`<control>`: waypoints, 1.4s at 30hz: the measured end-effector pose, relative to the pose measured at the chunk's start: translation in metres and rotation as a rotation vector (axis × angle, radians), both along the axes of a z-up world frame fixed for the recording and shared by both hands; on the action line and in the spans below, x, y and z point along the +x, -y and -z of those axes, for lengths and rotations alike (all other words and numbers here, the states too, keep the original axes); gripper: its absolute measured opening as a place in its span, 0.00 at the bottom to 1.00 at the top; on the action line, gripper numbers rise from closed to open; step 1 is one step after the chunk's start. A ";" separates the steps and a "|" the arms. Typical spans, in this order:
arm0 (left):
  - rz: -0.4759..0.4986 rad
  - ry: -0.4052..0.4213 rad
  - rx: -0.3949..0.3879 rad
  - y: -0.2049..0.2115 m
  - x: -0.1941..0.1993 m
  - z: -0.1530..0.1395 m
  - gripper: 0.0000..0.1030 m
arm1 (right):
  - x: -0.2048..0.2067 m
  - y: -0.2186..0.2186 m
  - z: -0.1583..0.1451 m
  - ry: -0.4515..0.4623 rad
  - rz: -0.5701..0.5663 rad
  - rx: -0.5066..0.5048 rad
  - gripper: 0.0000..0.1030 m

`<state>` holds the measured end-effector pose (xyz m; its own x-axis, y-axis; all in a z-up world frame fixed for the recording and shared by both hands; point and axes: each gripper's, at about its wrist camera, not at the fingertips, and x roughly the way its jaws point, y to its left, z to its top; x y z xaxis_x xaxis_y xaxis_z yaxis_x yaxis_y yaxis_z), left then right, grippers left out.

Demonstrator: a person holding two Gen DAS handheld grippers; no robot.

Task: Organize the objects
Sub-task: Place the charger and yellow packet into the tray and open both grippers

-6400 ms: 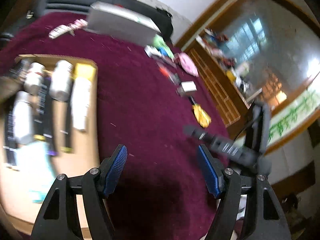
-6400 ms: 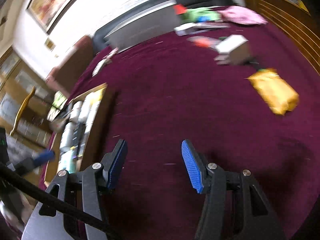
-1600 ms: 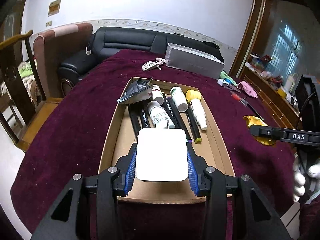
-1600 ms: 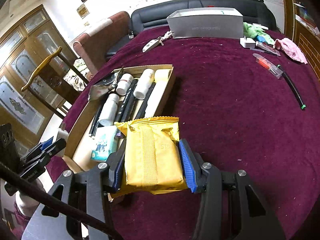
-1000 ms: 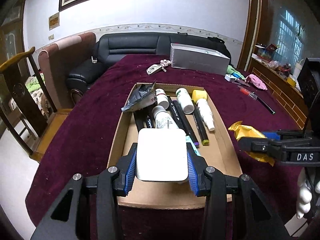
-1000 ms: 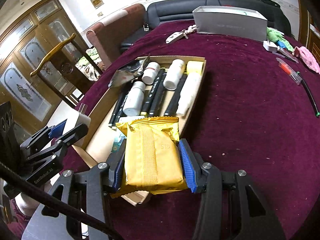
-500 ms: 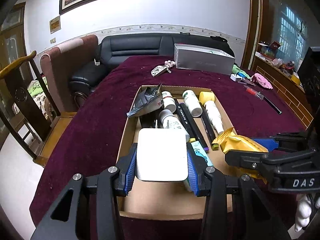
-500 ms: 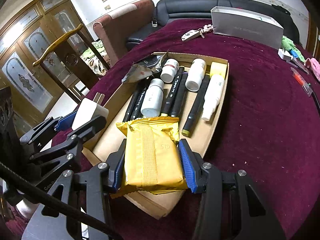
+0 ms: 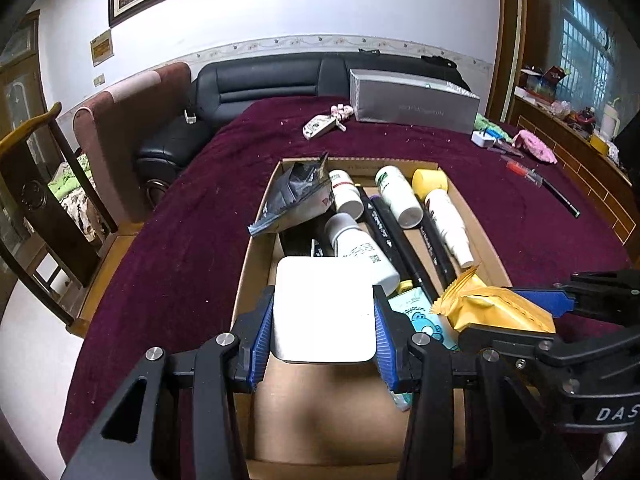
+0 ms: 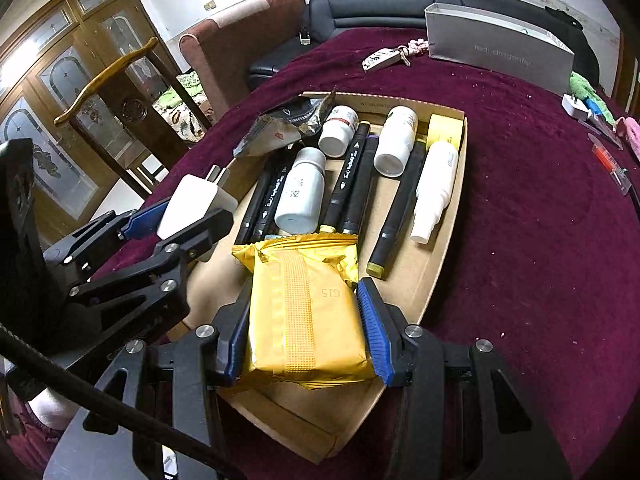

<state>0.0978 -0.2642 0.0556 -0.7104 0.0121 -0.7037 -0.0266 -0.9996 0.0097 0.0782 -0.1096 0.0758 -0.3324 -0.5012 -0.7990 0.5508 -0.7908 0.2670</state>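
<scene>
Cardboard tray [image 9: 256, 264] sits mid-frame in both views on the maroon-covered worktop [image 9: 192, 216], already loaded with black markers [image 10: 352, 172], 3 white bottles [image 10: 300, 192], a white spray bottle [image 10: 434, 188], a yellow block [image 10: 444, 126] at its far right corner and a crumpled grey foil pouch [image 9: 296, 200] hanging over its far left corner.

The left gripper [image 9: 324, 330] fills the lower centre of its own view, its blue-padded fingers [image 9: 262, 330] clamped on the sides of a white charger block [image 9: 324, 314] held above the tray's near half; in the right wrist view the charger [image 10: 196, 200] appears at centre left with its metal prongs pointing toward the far end of the tray.

The right gripper [image 10: 306, 330] sits at lower centre of its view, fingers [image 10: 374, 330] closed on a yellow snack packet [image 10: 304, 312] held over the tray's near end, its far edge overlapping the near ends of the markers. In the left wrist view the packet [image 9: 496, 308] shows at lower right, beside a light-blue printed pack [image 9: 420, 316] lying in the tray.

Beyond the tray, a grey box [image 9: 412, 102] and a key fob [image 9: 320, 126] lie at upper centre, with a red-tipped pen [image 9: 524, 170] at upper right.
</scene>
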 end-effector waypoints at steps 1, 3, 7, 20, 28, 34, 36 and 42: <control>0.001 0.004 0.000 0.000 0.000 0.002 0.38 | -0.001 0.000 0.002 0.005 0.000 -0.001 0.46; 0.003 0.013 -0.001 0.000 -0.003 0.004 0.38 | -0.002 0.001 0.003 0.009 0.000 -0.001 0.46; 0.000 0.030 -0.005 0.001 -0.006 0.009 0.38 | -0.005 0.002 0.006 0.017 -0.001 0.000 0.46; -0.004 0.077 -0.008 0.004 -0.018 0.022 0.38 | -0.008 0.005 0.020 0.029 -0.014 0.032 0.47; -0.012 0.082 -0.004 0.006 -0.023 0.025 0.38 | -0.006 0.004 0.028 0.025 -0.016 0.054 0.47; -0.017 0.085 0.000 0.007 -0.024 0.028 0.39 | -0.001 0.006 0.029 -0.018 -0.021 0.083 0.47; -0.017 0.086 0.008 0.007 -0.024 0.028 0.39 | 0.002 0.009 0.029 -0.041 -0.028 0.106 0.47; -0.021 0.089 0.016 0.007 -0.025 0.028 0.39 | 0.010 0.011 0.030 -0.056 -0.044 0.124 0.47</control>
<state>0.0725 -0.2712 0.0272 -0.6451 0.0091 -0.7640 -0.0054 -1.0000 -0.0074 0.0881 -0.1209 0.0459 -0.3580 -0.4143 -0.8368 0.5966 -0.7909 0.1364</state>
